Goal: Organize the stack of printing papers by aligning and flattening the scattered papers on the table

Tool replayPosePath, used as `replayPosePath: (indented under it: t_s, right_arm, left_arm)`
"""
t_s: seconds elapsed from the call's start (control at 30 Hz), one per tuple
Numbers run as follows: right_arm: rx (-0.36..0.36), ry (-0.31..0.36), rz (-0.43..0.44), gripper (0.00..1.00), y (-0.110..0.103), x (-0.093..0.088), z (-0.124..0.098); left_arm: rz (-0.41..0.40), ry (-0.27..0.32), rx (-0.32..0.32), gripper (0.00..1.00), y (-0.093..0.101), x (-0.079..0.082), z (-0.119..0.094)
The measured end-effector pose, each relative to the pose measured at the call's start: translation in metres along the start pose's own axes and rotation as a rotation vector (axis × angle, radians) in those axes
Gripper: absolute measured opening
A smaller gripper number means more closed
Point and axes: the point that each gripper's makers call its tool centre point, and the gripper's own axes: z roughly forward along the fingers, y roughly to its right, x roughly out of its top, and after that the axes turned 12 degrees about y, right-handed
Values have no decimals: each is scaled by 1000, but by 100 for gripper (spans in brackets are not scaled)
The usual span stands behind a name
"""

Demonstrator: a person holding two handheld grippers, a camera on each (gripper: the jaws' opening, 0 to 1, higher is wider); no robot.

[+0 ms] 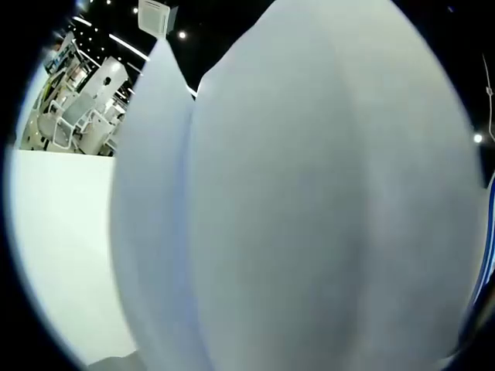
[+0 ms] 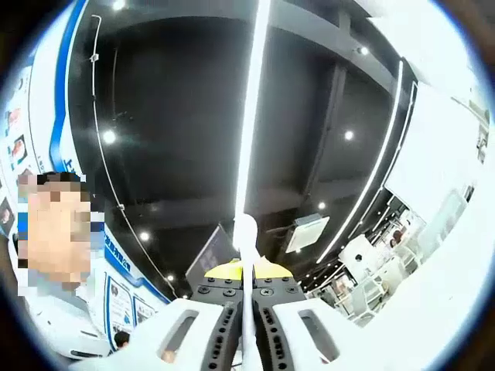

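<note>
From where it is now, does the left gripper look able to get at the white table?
Probably not directly: bulging white paper sits right before its camera, blocking most of the way. The white table shows off to the left side.

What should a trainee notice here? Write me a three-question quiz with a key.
1. True or false: the right tongs are shut on the papers.
2. In the right gripper view, the papers appear: A) edge-on, B) flat towards the camera, C) crumpled into a ball.
3. What colour is the table in the left gripper view?
Key: 1 true; 2 A; 3 white.
</note>
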Motion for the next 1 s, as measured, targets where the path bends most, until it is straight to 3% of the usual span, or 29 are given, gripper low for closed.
replayPosePath:
  t_s: [1.0]
  right_arm:
    - [-159,-5,69,0,14,1,-3]
  left_arm:
    - [-8,2,-1,8,0,2,1]
